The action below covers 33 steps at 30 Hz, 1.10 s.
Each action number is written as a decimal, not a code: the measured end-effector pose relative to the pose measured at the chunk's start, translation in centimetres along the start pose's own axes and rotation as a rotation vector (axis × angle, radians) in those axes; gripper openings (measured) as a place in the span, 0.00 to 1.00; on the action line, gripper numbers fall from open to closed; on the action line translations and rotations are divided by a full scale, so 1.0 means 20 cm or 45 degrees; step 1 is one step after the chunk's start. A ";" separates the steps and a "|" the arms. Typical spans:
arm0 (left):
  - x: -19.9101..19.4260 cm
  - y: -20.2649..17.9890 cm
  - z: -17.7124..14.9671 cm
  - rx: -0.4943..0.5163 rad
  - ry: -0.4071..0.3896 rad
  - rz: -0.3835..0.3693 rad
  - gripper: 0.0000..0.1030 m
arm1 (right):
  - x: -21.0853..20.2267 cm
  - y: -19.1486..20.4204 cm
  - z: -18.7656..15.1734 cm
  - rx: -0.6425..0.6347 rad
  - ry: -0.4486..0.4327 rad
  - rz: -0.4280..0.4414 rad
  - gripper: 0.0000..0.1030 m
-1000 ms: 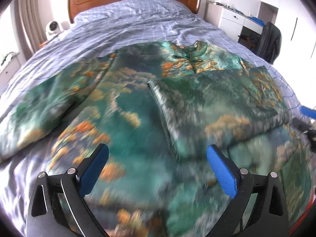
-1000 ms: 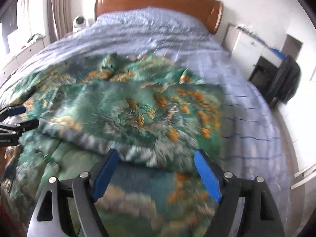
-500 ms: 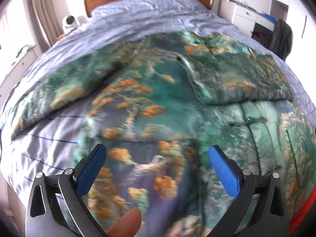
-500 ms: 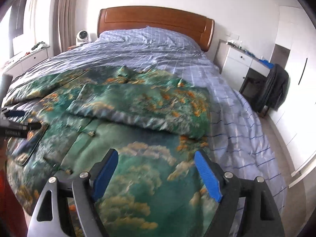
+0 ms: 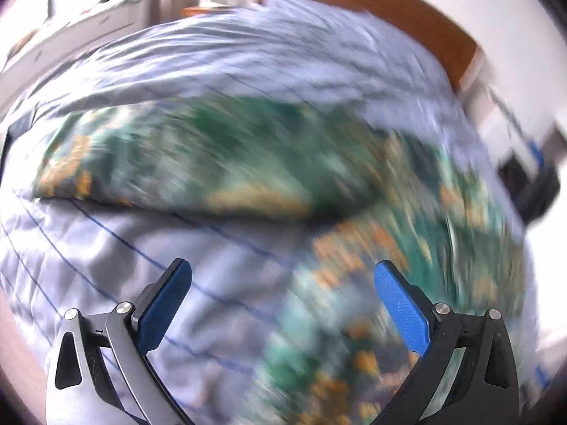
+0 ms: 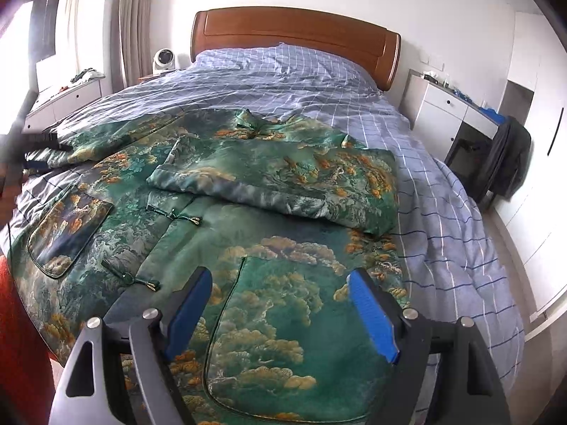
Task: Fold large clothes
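A large green jacket (image 6: 248,233) with orange and cloud print lies flat on the bed. Its right sleeve (image 6: 283,173) is folded across the chest; its left sleeve (image 6: 106,138) lies spread out to the left. My right gripper (image 6: 280,294) is open and empty above the jacket's lower hem. My left gripper (image 5: 283,287) is open and empty over the bedsheet, just short of the left sleeve (image 5: 198,163), which is blurred. It also shows in the right wrist view (image 6: 39,152) at the far left by the sleeve's end.
The bed has a blue checked cover (image 6: 443,212) and a wooden headboard (image 6: 294,32). A white desk (image 6: 446,109) and a chair with a dark coat (image 6: 506,156) stand to the right. A white fan (image 6: 163,58) and shelf stand to the left.
My left gripper has swung left from over the jacket body toward the spread left sleeve. My right gripper has pulled back toward the jacket's hem. Both stay open.
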<state>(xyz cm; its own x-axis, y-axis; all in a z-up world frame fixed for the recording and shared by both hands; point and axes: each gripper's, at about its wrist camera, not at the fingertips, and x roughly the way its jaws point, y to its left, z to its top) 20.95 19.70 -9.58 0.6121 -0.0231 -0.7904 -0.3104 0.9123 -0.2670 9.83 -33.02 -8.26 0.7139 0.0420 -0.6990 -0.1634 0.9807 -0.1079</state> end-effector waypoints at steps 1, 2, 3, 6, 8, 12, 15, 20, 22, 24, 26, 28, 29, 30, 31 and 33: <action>0.02 0.13 0.06 -0.110 -0.025 -0.006 1.00 | 0.00 0.00 0.00 -0.007 0.000 -0.005 0.79; 0.03 0.21 0.09 -0.181 -0.037 -0.014 1.00 | 0.00 0.01 0.00 -0.010 0.001 -0.007 0.79; 0.06 0.31 0.12 -0.276 -0.046 -0.016 1.00 | 0.00 0.01 0.00 -0.011 0.004 -0.007 0.79; 0.19 0.62 0.16 -0.536 -0.037 0.049 0.99 | 0.01 0.03 0.01 -0.014 0.015 0.014 0.79; 0.24 0.74 0.17 -0.619 -0.035 0.106 0.99 | 0.01 0.06 0.02 -0.034 0.019 0.025 0.79; 0.28 0.89 0.19 -0.738 -0.083 0.134 0.99 | 0.00 0.13 0.05 -0.076 0.015 0.058 0.79; 0.23 0.90 0.20 -0.740 -0.154 0.186 0.70 | 0.00 0.16 0.07 -0.088 0.009 0.076 0.79; 0.23 0.84 0.24 -0.587 -0.123 0.252 0.12 | 0.00 0.23 0.07 -0.113 0.013 0.114 0.79; 0.18 0.76 0.28 -0.488 -0.159 0.302 0.10 | -0.01 0.24 0.07 -0.116 0.010 0.130 0.79; 0.11 0.65 0.32 -0.368 -0.210 0.350 0.09 | -0.01 0.25 0.06 -0.101 0.008 0.150 0.79; 0.01 0.48 0.36 -0.210 -0.279 0.372 0.09 | -0.01 0.23 0.06 -0.080 0.008 0.159 0.79; -0.08 0.29 0.39 -0.042 -0.349 0.381 0.09 | -0.01 0.21 0.05 -0.049 0.007 0.161 0.79; -0.12 0.16 0.39 0.059 -0.386 0.380 0.09 | -0.01 0.20 0.05 -0.036 0.005 0.158 0.79; -0.15 0.06 0.39 0.133 -0.412 0.374 0.09 | -0.01 0.18 0.05 -0.021 0.003 0.154 0.79; -0.19 -0.08 0.37 0.236 -0.448 0.359 0.09 | -0.01 0.16 0.05 -0.005 -0.002 0.149 0.79; -0.26 -0.34 0.31 0.417 -0.498 0.310 0.09 | -0.02 0.12 0.05 0.028 -0.012 0.134 0.79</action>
<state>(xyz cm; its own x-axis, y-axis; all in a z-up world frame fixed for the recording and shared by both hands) 24.46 16.23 -0.29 0.7946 0.3004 -0.5277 -0.2729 0.9530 0.1316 9.79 -30.47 -7.56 0.6999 0.1470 -0.6989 -0.2232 0.9746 -0.0186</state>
